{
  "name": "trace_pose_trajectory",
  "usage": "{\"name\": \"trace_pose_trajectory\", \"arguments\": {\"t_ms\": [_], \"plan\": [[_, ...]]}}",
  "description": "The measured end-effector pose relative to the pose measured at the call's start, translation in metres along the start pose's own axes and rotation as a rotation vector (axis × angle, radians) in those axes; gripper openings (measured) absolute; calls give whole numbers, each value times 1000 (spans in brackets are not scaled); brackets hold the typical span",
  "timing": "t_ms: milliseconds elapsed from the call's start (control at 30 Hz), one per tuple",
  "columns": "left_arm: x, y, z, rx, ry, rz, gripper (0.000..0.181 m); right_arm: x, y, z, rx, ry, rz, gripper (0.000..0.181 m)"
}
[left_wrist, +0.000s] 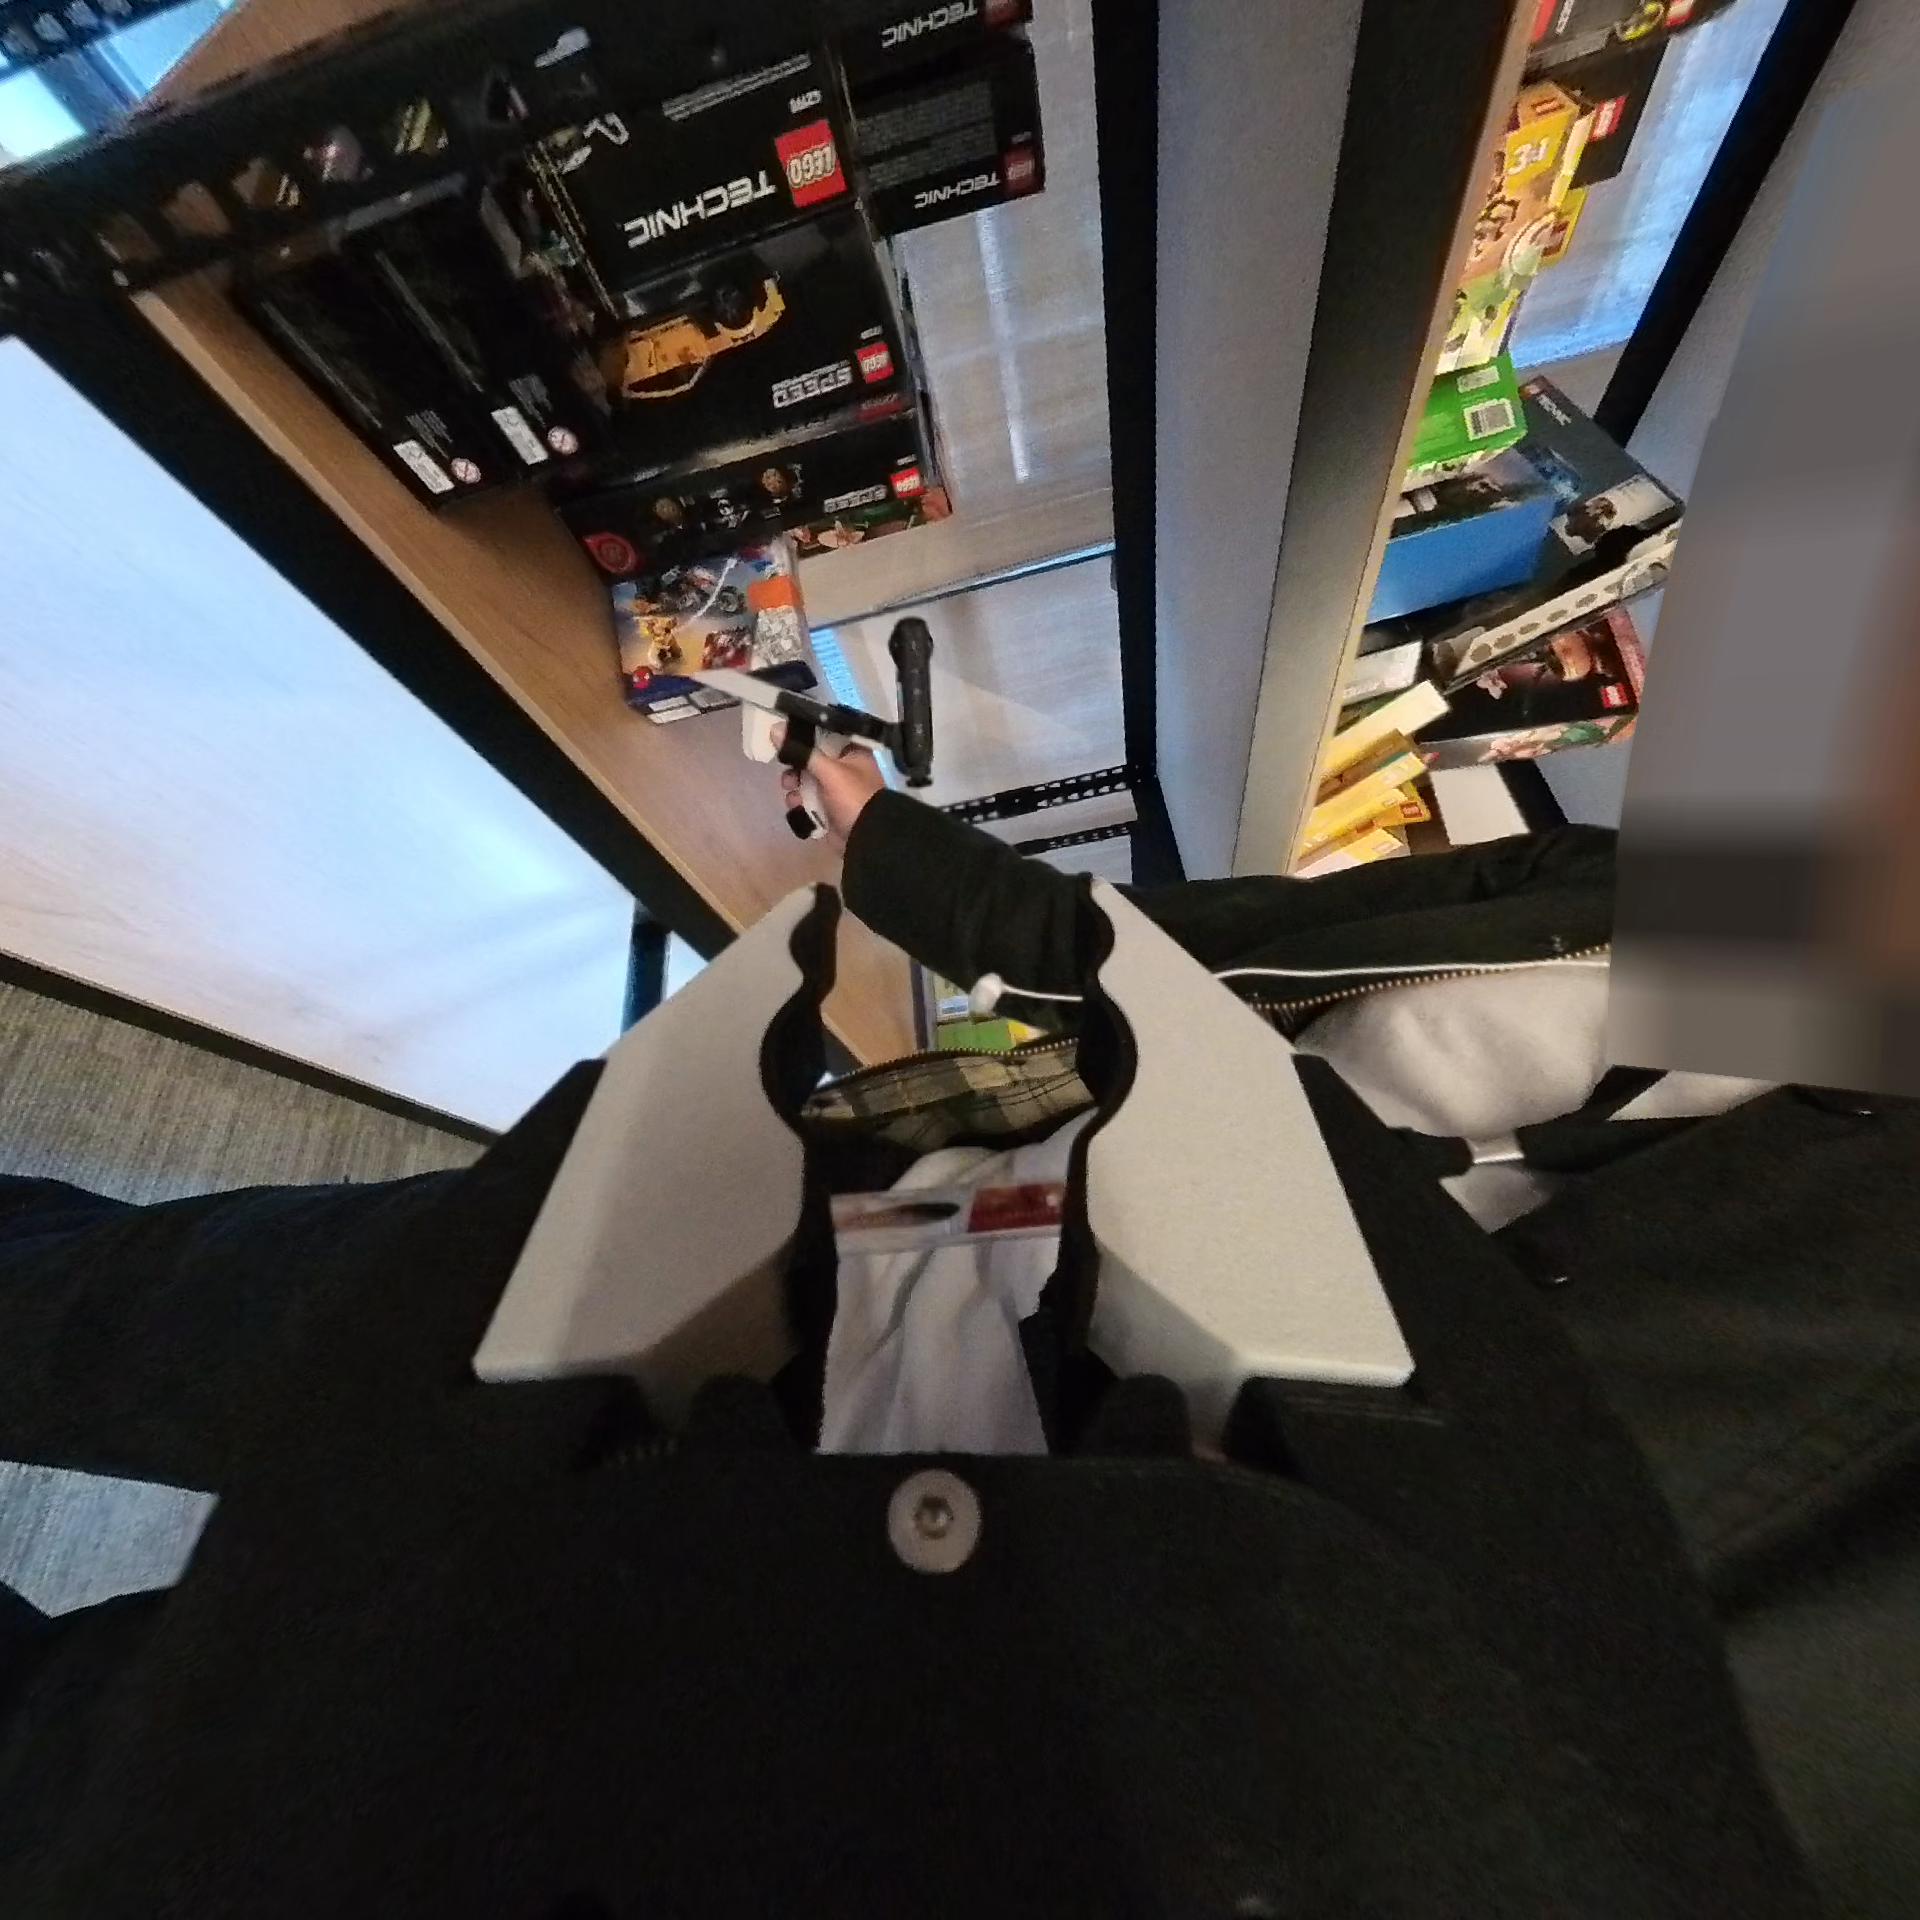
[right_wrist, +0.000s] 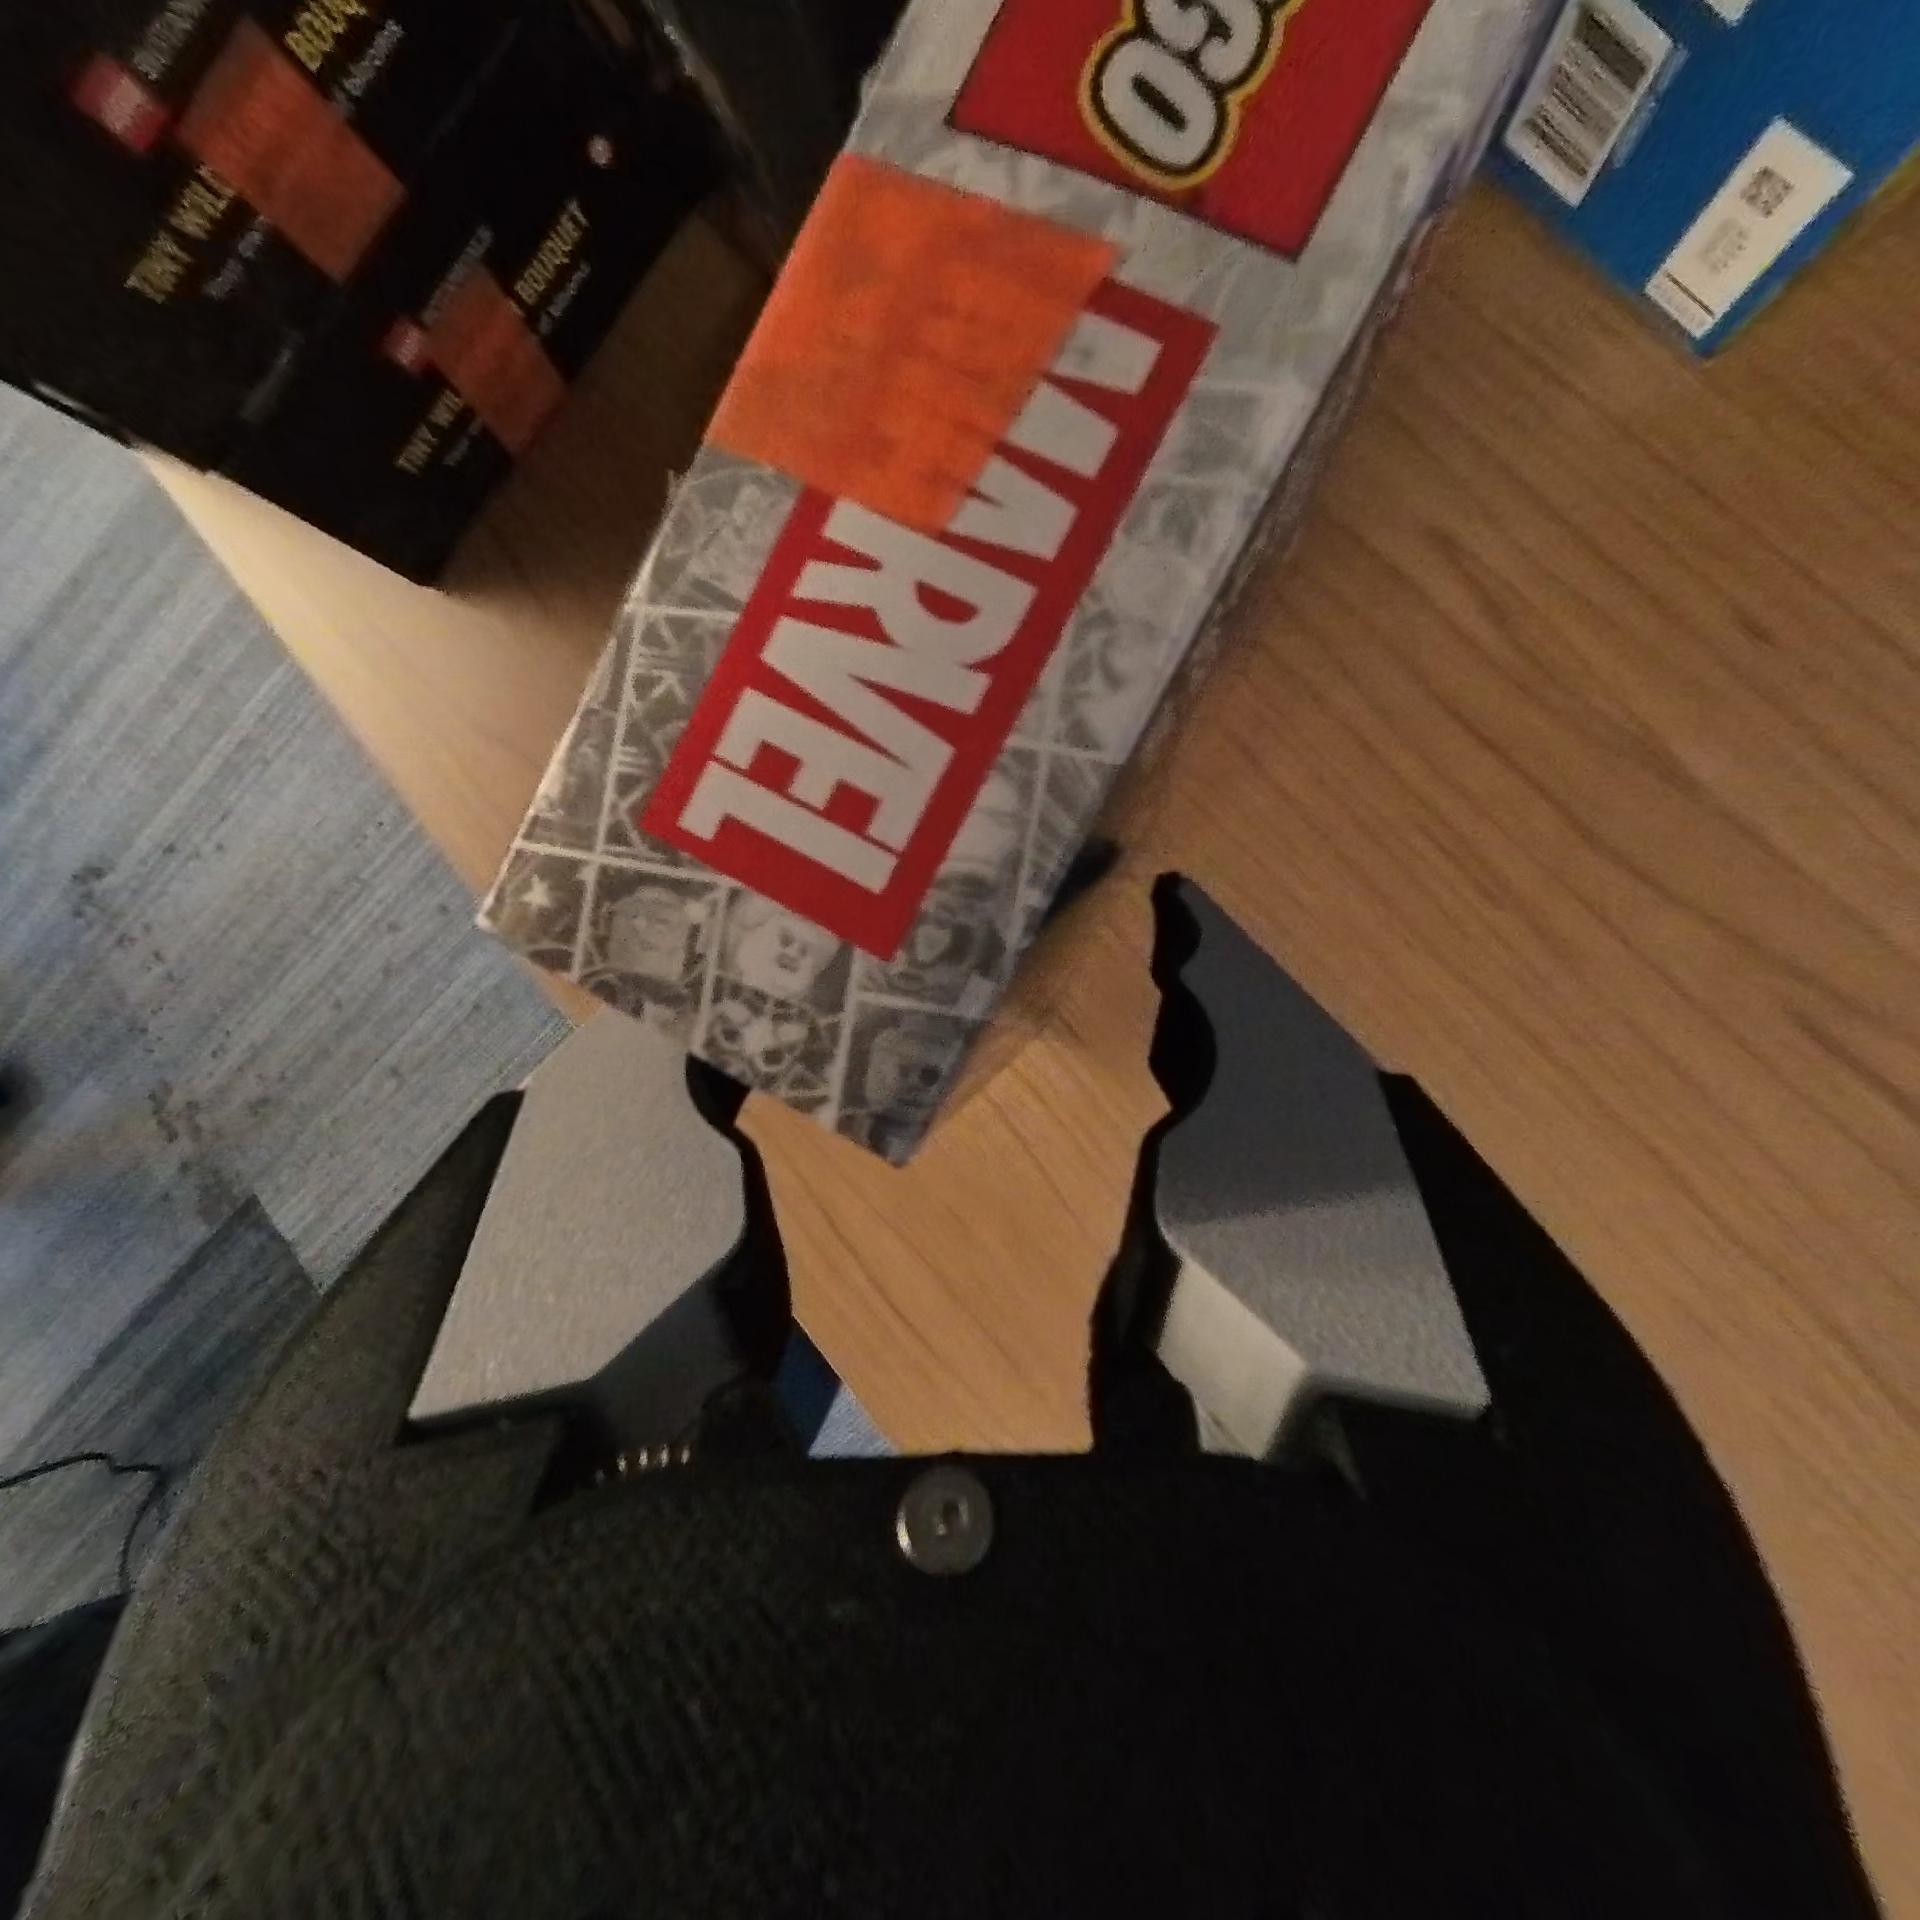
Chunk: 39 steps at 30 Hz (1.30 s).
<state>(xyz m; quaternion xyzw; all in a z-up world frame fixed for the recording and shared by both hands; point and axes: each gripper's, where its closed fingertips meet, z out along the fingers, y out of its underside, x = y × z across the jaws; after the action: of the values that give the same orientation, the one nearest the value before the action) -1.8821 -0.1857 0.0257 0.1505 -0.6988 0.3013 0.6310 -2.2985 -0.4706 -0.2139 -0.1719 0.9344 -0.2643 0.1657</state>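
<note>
- Wooden shelf (right_wrist: 1507, 727) carries a grey-patterned box (right_wrist: 935, 520) with an orange sticker (right_wrist: 914, 343). The box lies at twelve o'clock from the right tool (right_wrist: 932, 977), its near corner reaching in between the spread jaws.
- The right tool is released and grips nothing. We judge that only the corner sits in the gap, so closing here could pinch cardboard at an angle and let the box twist or slip out.
- The finger on the nine o'clock side seems to touch the box's edge. A push from there might skid it along the smooth board.
- Black boxes (right_wrist: 312, 260) at ten o'clock and a blue box (right_wrist: 1714, 156) at one o'clock stand near; a swinging box could knock them.
- The left tool (left_wrist: 961, 891) is released too and empty, pointing at a dark jacket (left_wrist: 1403, 925). We think it could snag the cloth.
</note>
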Motion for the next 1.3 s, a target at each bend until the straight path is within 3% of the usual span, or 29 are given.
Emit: {"name": "trace_pose_trajectory", "arguments": {"t_ms": [33, 133, 267, 400, 533, 600, 867, 1033, 1133, 1300], "plan": [[-3, 3, -1, 4, 1, -11, 43, -2, -3, 1, 5, 4, 24, 70], [-7, 9, -2, 12, 11, -39, 42, -9, -11, 7, -4, -2, 93, 74], [-2, 14, -4, 8, 17, -15, 42, -18, 14, -1, -53, 0, 1, 76], [-3, 24, -11, 1, -4, -10, 42, -4, 20, -12, -24, 76, -40, 39], [-6, 36, -21, 9, -32, -29, 42, 9, -5, -4, 16, 67, 12, 29], [-8, 37, -24, 27, -42, -38, 41, 18, -16, 0, 25, 85, 18, 13], [-6, 40, -27, 59, -71, -31, 43, 42, -55, 14, -49, 147, -46, 12], [0, 47, -36, 68, -70, -1, 43, 37, -64, -1, 10, 181, 2, 17], [8, 45, -45, 89, -47, 34, 43, 22, -50, -18, 18, 216, -13, 19], [15, 39, -51, 72, -43, 175, 43, -34, 6, -60, 51, 243, -158, 19]]}}
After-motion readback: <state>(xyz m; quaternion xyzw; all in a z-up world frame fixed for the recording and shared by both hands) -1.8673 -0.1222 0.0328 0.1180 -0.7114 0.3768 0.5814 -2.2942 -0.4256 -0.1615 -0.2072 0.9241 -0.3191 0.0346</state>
